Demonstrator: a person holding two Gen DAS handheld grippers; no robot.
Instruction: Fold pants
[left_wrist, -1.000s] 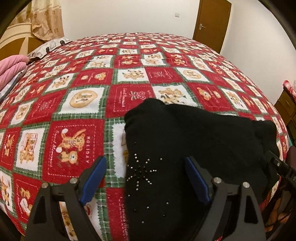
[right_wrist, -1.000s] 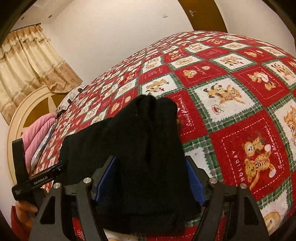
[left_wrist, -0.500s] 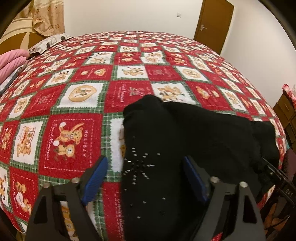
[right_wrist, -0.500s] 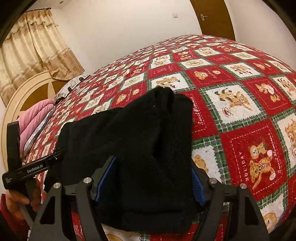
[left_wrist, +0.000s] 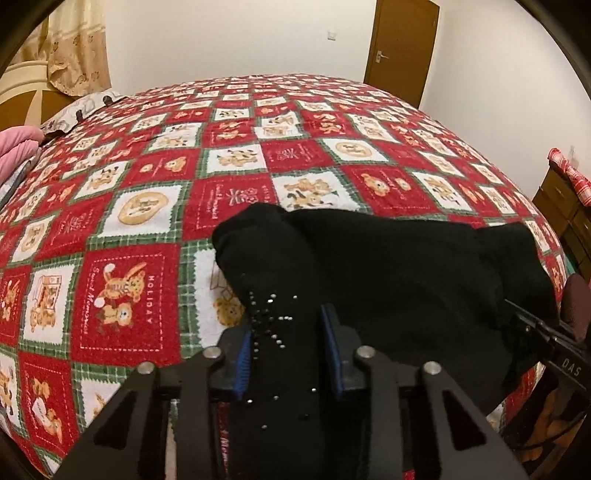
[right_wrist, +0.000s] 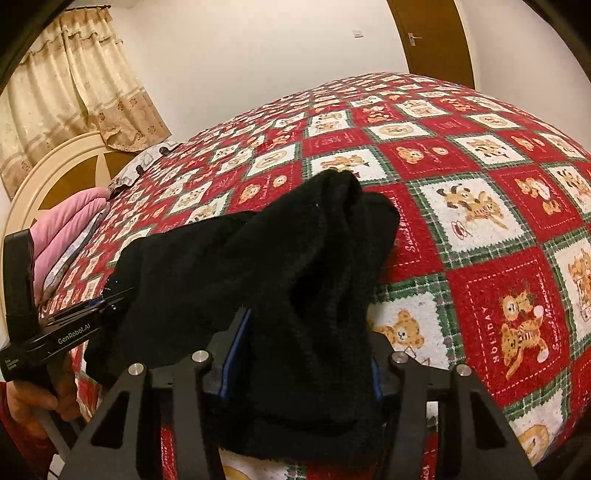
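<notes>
Black pants (left_wrist: 388, 266), soft matt knit cloth, with small shiny studs (left_wrist: 271, 317) catching the light. The bedspread (left_wrist: 155, 184) looks like fuzzy printed fleece. Left gripper (left_wrist: 291, 354): matt black plastic, blue rubbery pads, bright metal screws. The door (left_wrist: 400, 48) is smooth brown wood.

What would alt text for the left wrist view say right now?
The left gripper is shut on black pants near their rhinestone starburst, above a red holiday-bear bedspread. The right gripper's body shows at the right edge.
</notes>
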